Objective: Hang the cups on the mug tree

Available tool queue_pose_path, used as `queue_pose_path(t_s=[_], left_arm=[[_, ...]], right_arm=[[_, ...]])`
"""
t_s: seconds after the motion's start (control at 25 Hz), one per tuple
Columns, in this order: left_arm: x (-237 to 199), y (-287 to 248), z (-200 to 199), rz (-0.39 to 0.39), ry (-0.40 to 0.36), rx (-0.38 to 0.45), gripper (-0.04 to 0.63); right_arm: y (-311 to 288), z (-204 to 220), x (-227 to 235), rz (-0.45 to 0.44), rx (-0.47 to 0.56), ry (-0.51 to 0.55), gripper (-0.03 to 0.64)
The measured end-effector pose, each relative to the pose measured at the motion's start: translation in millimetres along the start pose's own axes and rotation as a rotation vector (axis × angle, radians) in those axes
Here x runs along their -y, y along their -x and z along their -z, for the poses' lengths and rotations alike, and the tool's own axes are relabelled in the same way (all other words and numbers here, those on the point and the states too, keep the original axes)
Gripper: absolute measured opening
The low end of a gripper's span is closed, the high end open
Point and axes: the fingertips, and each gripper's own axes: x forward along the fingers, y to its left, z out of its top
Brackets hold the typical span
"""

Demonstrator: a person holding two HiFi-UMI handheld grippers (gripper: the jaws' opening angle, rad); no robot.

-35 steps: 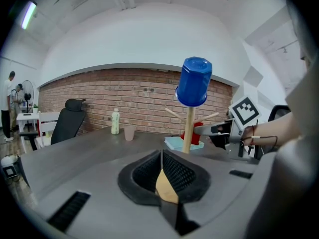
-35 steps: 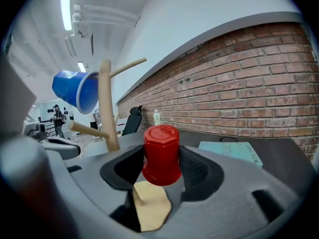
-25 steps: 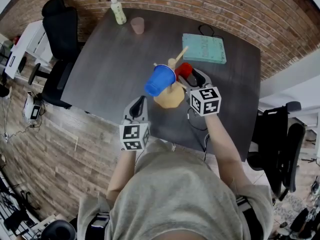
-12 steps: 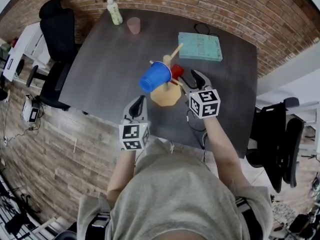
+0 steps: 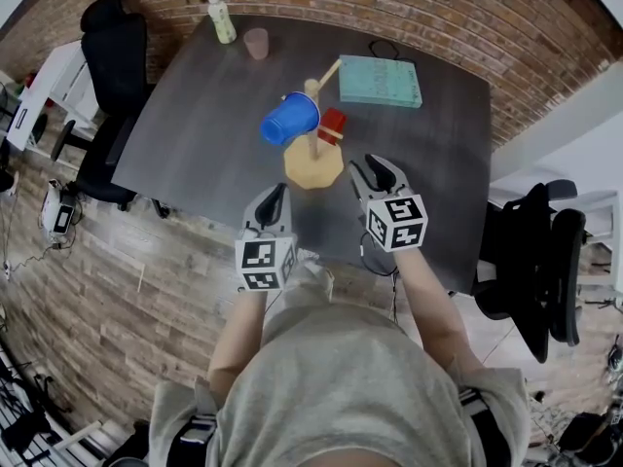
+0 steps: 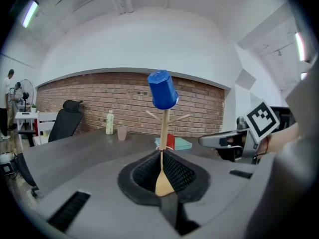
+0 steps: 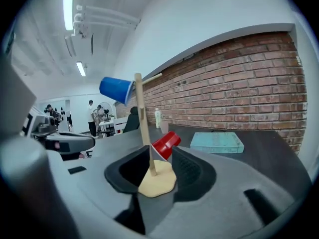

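The right hand-held gripper has come away from the mug tree. A second ago its jaws stood around the red cup; now they are clear of it, on the near side of the tree's wooden base, and nothing is between them. They have just been closing and now stand partway apart, with the tree and its cups showing beyond the gap in the right gripper view. The red cup is left on a low peg, tilted, close to the upright stem. The blue cup hangs mouth-down over a higher peg on the tree's left, as it did before. The left hand-held gripper has also drawn back a little towards the person; its jaws are closed together and empty, pointing at the tree from across the dark tabletop. Behind the tree lies a teal book, and at the far edge a pale bottle and a pink cup stand side by side.
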Motion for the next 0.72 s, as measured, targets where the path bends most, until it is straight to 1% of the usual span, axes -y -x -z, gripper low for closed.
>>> queue_pose_path(t_s=[0.32, 0.56, 0.72], left_arm=[[33.3, 44.9, 5.9, 0.007, -0.007, 0.016, 0.015], [58.4, 76.1, 5.9, 0.023, -0.013, 0.036, 0.015], [75.4, 98.8, 7.1, 0.036, -0.011, 0.048, 0.015]], right_arm=[[61.8, 4.0, -26.4, 0.017, 0.034, 0.012, 0.051], [106.2, 9.1, -43.7, 0.031, 0.058, 0.009, 0.011], [136.1, 14.1, -55.6, 0.034, 0.071, -0.001, 0.003]])
